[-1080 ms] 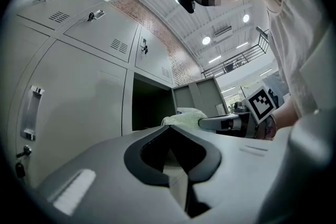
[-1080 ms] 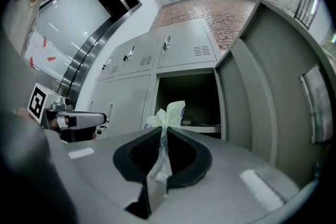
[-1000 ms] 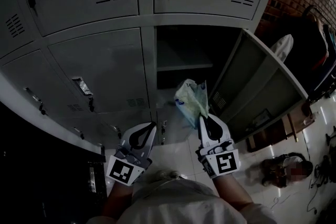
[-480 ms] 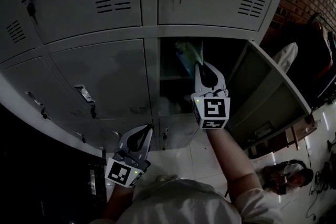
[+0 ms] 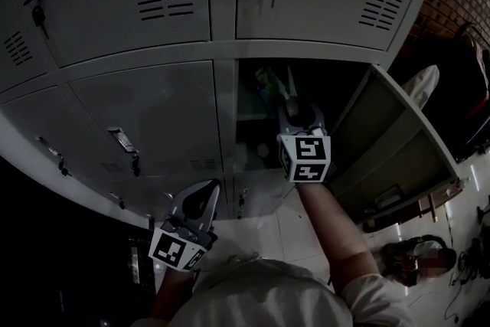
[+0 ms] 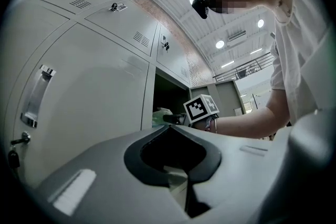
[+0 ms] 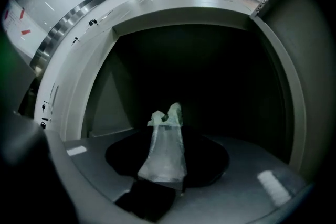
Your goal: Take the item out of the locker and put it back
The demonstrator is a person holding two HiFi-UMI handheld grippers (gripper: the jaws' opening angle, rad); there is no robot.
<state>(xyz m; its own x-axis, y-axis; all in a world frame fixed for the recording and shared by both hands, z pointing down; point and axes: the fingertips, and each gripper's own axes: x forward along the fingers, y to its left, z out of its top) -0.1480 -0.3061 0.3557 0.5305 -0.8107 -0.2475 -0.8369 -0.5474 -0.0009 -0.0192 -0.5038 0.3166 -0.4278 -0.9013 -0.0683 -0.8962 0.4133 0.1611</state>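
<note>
The right hand-held gripper (image 5: 295, 107) reaches into the open locker (image 5: 227, 111), whose door (image 5: 390, 134) stands swung out to the right. Between its jaws is the bag (image 7: 165, 155), a thin and pale plastic one with a knotted top. In the right gripper view the bag stands upright in front of the dark inside of the compartment. The jaws are opening at this moment, and the pads do not seem to press the plastic any more, although the bag is between them. In the head view the bag (image 5: 269, 80) shows just above the gripper tips, inside the locker mouth. Whether it already rests on the shelf or on the locker floor cannot be told, because the inside is too dark.

The left hand-held gripper (image 5: 208, 191) hangs low, in front of the closed lower doors and well apart from the open compartment. Its jaws are together at the tips and nothing is between them.

As a judgement, the task is near its end. The bag is inside the locker and the release is under way, so this is the putting-back part. What is left is to let the bag go fully, to draw the right hand-held gripper out without catching the plastic, and perhaps to close the door.
</note>
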